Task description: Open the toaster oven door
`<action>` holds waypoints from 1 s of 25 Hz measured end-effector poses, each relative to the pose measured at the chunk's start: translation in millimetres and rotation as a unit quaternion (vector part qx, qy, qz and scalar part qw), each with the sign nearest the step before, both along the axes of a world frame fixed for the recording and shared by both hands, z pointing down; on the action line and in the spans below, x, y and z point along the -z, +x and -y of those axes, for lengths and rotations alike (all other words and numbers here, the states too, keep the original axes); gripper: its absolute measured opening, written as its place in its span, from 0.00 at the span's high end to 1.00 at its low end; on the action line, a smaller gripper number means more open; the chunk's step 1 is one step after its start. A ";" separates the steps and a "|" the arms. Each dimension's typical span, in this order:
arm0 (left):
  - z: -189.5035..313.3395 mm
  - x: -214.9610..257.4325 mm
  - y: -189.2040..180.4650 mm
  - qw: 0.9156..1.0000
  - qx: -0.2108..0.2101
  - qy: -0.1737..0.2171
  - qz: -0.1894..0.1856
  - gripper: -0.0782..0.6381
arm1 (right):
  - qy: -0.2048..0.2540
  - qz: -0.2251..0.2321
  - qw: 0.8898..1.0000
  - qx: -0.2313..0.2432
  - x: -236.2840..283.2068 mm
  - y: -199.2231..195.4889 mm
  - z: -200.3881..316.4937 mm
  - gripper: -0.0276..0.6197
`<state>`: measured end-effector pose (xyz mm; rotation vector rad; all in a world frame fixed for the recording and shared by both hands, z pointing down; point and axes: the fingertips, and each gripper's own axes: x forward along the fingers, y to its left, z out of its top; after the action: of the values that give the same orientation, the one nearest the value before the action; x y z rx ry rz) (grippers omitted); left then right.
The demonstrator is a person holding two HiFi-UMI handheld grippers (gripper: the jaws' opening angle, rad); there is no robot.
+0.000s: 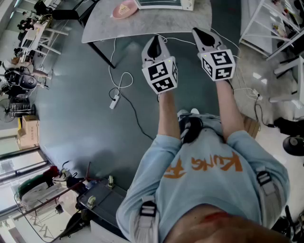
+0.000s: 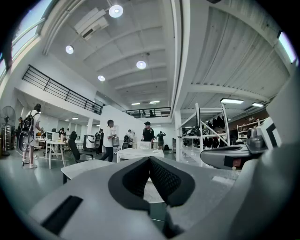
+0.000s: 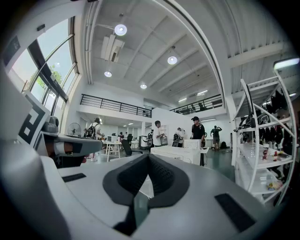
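Status: left gripper (image 1: 154, 42) has its jaws pressed together with nothing between them, and the right gripper (image 1: 199, 34) is the same, pads meeting and empty. Person holds both out level, side by side and apart, with the right one reaching a bit further ahead than the left. The marker cube (image 1: 160, 76) sits at the back of the left gripper, and the right one carries its twin. Toaster oven (image 1: 161, 4) is the white box on the table (image 1: 142, 23) ahead of both grippers, well beyond the tips and touched by neither. In the head view it's cut off at the frame edge, so I can't tell how the door stands. From the right gripper's own view the toaster oven (image 3: 183, 154) shows just past the jaw tips, slightly to the right. A pink plate (image 1: 124, 9) lies on the same table, ahead of the left gripper and off to its left. Under and ahead of the left gripper, a white cable (image 1: 121, 88) loops over the floor (image 1: 71, 95). Several people (image 3: 198, 131) stand far behind the table. A white rack (image 3: 262, 154) stands off to the right of the right gripper.
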<state>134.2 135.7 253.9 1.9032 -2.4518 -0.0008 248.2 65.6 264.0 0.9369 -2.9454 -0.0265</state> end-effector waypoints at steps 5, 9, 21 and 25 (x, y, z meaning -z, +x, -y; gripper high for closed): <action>5.6 0.2 3.9 1.000 -0.002 -0.003 0.002 0.89 | 0.005 0.016 1.000 -0.005 4.3 4.6 7.5 0.96; 13.7 2.3 3.9 1.000 -0.008 -0.006 0.013 0.89 | 0.014 0.029 0.999 -0.036 8.5 9.3 22.5 0.96; 11.7 6.8 -23.9 0.999 0.009 -0.009 0.030 0.89 | 0.004 0.050 0.999 -0.022 13.4 -17.7 36.7 0.96; 22.8 12.3 -44.8 0.999 0.015 -0.001 0.031 0.89 | 0.015 0.050 0.999 -0.014 18.5 -39.5 50.7 0.96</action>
<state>89.4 112.9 241.7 1.8942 -2.5179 0.0603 208.7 14.9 245.4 1.0126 -3.0302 -0.0234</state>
